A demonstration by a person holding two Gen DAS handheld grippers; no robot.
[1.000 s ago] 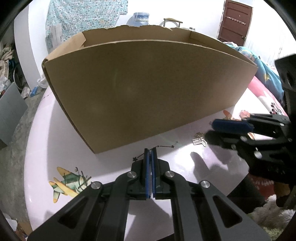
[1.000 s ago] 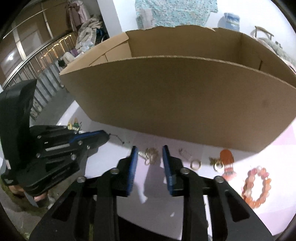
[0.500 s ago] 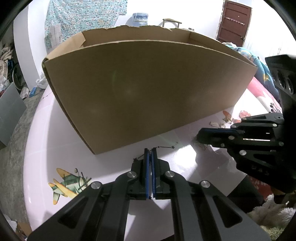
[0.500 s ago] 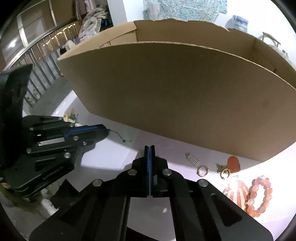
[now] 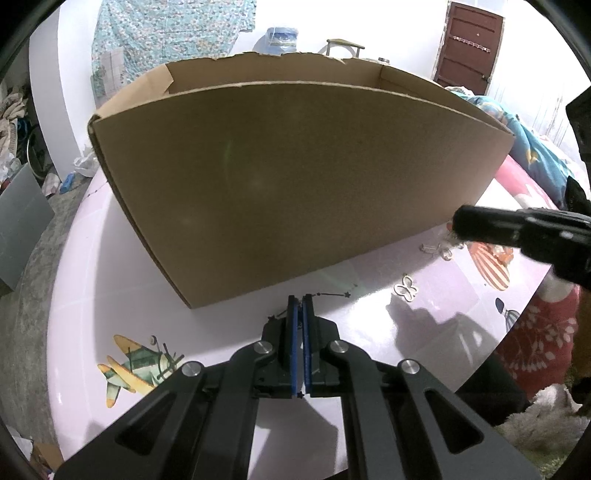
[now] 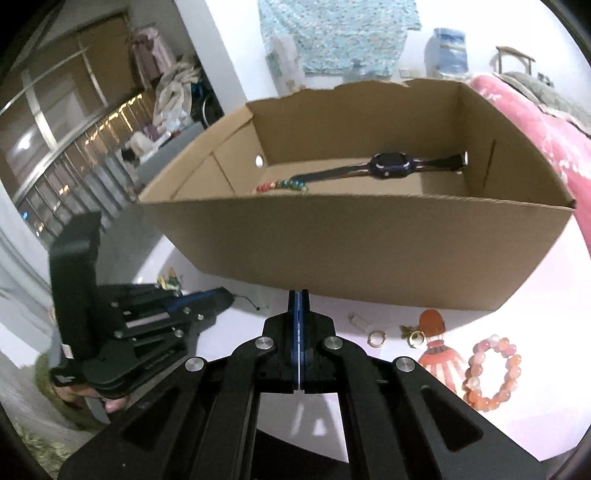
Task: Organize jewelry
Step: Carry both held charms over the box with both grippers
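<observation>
Both tongs clenched: left tongs [image 5: 300, 301] pinching thin black chain [image 5: 332, 294] on table [image 5: 110, 295], right tongs [image 6: 299, 295] lifted w/ small trinket [image 5: 451, 240], blurred. Watch [image 6: 391, 167] + bead strand [image 6: 282, 184] inside box [image 6: 351, 254]. Pink bracelet [image 6: 493, 373], rings [image 6: 376, 336] by table's near edge.

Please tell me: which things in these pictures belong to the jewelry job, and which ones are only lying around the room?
Belong to the job:
cardboard box
watch and colourful bead string, already in the box
pink bead bracelet
gold rings
thin black chain at the left gripper
right gripper

Only lying about:
water jug
patterned cloth on the wall
brown door
</observation>
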